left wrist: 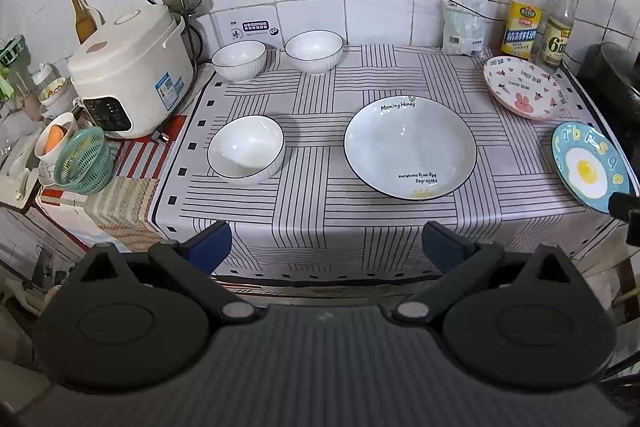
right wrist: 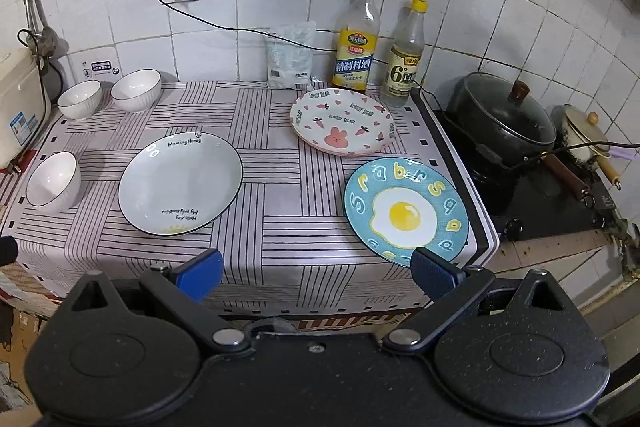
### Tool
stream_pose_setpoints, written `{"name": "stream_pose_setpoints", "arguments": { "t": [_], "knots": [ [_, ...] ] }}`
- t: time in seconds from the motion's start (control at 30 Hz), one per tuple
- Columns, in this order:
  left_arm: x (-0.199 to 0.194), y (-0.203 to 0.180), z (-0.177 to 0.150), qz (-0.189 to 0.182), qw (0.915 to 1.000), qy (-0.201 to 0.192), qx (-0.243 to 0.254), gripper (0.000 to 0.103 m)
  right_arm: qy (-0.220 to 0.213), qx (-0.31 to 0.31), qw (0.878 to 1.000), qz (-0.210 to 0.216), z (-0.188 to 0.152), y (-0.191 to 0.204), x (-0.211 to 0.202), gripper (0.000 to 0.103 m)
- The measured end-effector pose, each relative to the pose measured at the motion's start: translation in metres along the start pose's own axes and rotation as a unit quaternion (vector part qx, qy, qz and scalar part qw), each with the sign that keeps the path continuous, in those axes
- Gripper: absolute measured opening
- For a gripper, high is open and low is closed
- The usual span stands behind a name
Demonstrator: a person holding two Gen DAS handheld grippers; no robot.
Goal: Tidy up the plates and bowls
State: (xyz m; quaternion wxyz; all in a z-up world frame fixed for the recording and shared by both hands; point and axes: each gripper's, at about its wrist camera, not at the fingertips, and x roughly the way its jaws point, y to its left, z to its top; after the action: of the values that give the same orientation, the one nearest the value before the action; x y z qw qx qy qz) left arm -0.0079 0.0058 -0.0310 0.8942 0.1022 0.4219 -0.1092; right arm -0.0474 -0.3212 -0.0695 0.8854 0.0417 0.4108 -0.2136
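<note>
On the striped cloth stand three white bowls: one near the front left (left wrist: 246,151) (right wrist: 53,182), two at the back left (left wrist: 239,61) (left wrist: 314,51) (right wrist: 79,99) (right wrist: 136,90). A large pale plate (left wrist: 410,147) (right wrist: 180,183) lies in the middle. A pink rabbit plate (left wrist: 524,87) (right wrist: 343,127) lies at the back right and a blue egg plate (left wrist: 590,165) (right wrist: 406,211) at the front right. My left gripper (left wrist: 326,247) is open and empty before the table's front edge. My right gripper (right wrist: 318,273) is open and empty, its right finger just in front of the egg plate.
A rice cooker (left wrist: 128,75) and a green basket (left wrist: 84,161) stand left of the cloth. Two bottles (right wrist: 356,39) (right wrist: 402,51) and a bag (right wrist: 290,55) stand at the back wall. A stove with a black pot (right wrist: 502,119) is on the right.
</note>
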Motion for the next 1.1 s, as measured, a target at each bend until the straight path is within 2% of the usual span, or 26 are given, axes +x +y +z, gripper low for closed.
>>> {"name": "stream_pose_setpoints", "arguments": {
  "t": [0.47,0.7,1.1],
  "knots": [
    [-0.008,-0.003,0.000,0.006,0.9997,-0.019,0.012,0.103,-0.007,-0.003,1.000,0.005,-0.002,0.000,-0.003,0.102],
    [-0.013,0.000,-0.004,-0.002,0.9998,-0.021,0.007,0.103,-0.013,0.041,0.999,0.033,-0.006,-0.015,-0.007,0.102],
    [-0.012,-0.002,-0.005,-0.008,0.9998,-0.017,0.006,0.103,-0.018,0.036,0.999,0.023,-0.013,-0.022,-0.001,0.102]
  ]
}}
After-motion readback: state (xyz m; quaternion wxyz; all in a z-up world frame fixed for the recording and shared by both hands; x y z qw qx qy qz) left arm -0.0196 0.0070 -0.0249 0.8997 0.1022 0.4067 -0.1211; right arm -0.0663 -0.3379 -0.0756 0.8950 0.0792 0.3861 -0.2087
